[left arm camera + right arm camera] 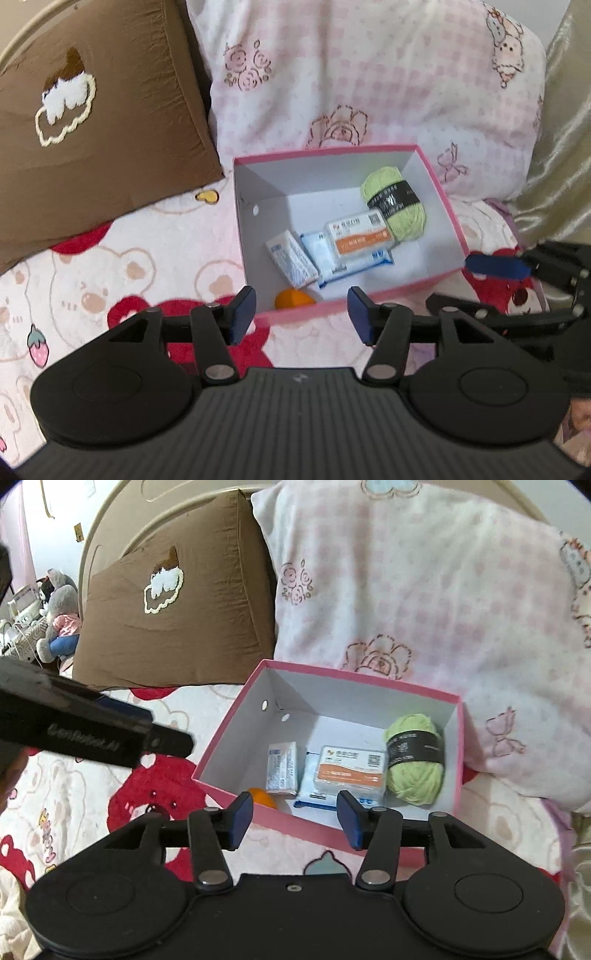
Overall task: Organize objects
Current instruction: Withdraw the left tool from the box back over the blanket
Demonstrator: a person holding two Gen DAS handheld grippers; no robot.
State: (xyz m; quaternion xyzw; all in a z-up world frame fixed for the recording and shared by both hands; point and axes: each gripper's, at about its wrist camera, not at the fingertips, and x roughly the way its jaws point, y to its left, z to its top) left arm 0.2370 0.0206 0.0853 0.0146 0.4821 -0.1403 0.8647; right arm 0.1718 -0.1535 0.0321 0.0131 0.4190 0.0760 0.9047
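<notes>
A pink box (pixel 448 210) with a white inside sits on the bed. It holds a green yarn ball (pixel 397 201), an orange-labelled pack (pixel 356 236), a blue-and-white pack (pixel 332 264), a small white carton (pixel 291 264) and an orange object (pixel 293 299). My left gripper (pixel 301 314) is open and empty at the box's near wall. My right gripper (pixel 295 818) is open and empty at the near wall of the box (pixel 229 723). The yarn (pixel 415 760), the orange-labelled pack (pixel 349 770) and the carton (pixel 282 768) also show there.
A brown cushion (pixel 99 122) and a pink-patterned pillow (pixel 369 74) lean behind the box. The bed cover (pixel 110 280) has bear prints. The right gripper's body (pixel 546 273) is to the box's right; the left gripper's body (pixel 85 727) is to its left.
</notes>
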